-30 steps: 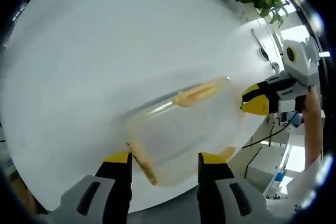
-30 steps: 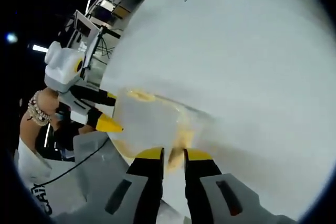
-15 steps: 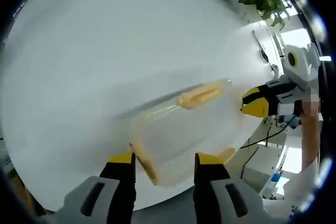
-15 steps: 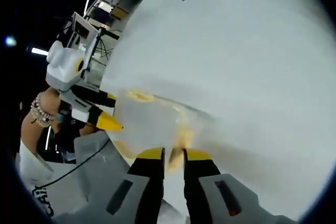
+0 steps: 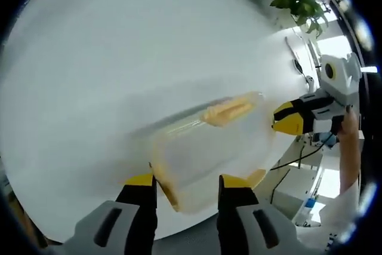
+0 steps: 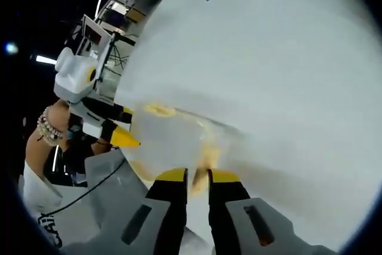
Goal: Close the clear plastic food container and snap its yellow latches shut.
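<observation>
Container (image 5: 209, 153) looks light, stiff and slippery; best held by its yellow latches (image 5: 230, 110). Left gripper (image 5: 182, 183) spreads wide around its near end. Right gripper (image 6: 197, 176) is narrowed, seemingly pinching a latch.

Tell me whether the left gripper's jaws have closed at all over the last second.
Yes. The left gripper has narrowed slightly: its right jaw has crept inward along the near edge of the clear container, which has stayed put on the white table.

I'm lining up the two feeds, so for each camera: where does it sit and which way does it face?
Left gripper view: rides the left tool, facing over the clear container on the white table; the right tool and a hand show.
Right gripper view: rides the right tool, facing the container's yellow latch; the left tool and a braceleted wrist show.
Shared: container, table, both tools.
</observation>
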`<state>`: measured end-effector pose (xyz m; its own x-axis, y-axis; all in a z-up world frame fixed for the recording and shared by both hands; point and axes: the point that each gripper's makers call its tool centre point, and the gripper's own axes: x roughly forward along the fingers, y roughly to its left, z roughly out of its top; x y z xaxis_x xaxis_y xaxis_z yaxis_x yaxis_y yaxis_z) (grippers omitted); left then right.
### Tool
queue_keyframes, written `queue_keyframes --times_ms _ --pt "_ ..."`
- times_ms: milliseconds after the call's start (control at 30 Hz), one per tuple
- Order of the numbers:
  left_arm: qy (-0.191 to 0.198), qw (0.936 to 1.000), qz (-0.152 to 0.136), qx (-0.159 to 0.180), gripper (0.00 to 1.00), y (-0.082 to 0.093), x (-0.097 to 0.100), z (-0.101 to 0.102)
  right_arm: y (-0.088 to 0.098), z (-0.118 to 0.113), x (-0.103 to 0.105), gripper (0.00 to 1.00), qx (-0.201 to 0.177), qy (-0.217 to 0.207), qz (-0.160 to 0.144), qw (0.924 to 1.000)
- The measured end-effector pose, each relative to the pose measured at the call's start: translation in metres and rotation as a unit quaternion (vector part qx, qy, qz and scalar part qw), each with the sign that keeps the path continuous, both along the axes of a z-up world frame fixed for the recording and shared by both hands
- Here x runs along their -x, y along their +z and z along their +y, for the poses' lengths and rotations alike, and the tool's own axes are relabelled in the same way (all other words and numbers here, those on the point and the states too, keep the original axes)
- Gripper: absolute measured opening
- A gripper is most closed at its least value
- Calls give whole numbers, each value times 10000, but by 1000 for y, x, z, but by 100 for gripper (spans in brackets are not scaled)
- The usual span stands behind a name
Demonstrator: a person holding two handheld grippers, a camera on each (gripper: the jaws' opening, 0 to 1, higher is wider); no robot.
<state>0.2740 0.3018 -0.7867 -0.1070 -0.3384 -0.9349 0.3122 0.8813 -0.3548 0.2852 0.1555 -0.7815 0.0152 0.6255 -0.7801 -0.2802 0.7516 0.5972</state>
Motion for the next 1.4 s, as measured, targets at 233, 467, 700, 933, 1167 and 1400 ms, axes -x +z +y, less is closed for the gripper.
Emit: queue_keyframes --times_ms 233,467,700,933,1167,1400 --pt "47 10000 -20 -2 33 0 -1 0 -1 2 0 8 -105 -79 108 9999" --pt "72 10000 -24 2 33 0 0 -1 0 2 -1 7 -225 -174 159 9995" --pt "86 10000 -31 26 33 3 1 -1 2 4 7 7 -629 -430 299 9966" --pt "26 10000 -20 49 34 4 -1 0 6 3 7 7 -475 -264 83 9985" --pt "28 9999 -69 76 35 3 0 0 5 1 1 8 -357 -176 3 9992" --pt "8 9993 -250 260 36 3 1 0 6 0 -1 8 -241 -90 -249 9994"
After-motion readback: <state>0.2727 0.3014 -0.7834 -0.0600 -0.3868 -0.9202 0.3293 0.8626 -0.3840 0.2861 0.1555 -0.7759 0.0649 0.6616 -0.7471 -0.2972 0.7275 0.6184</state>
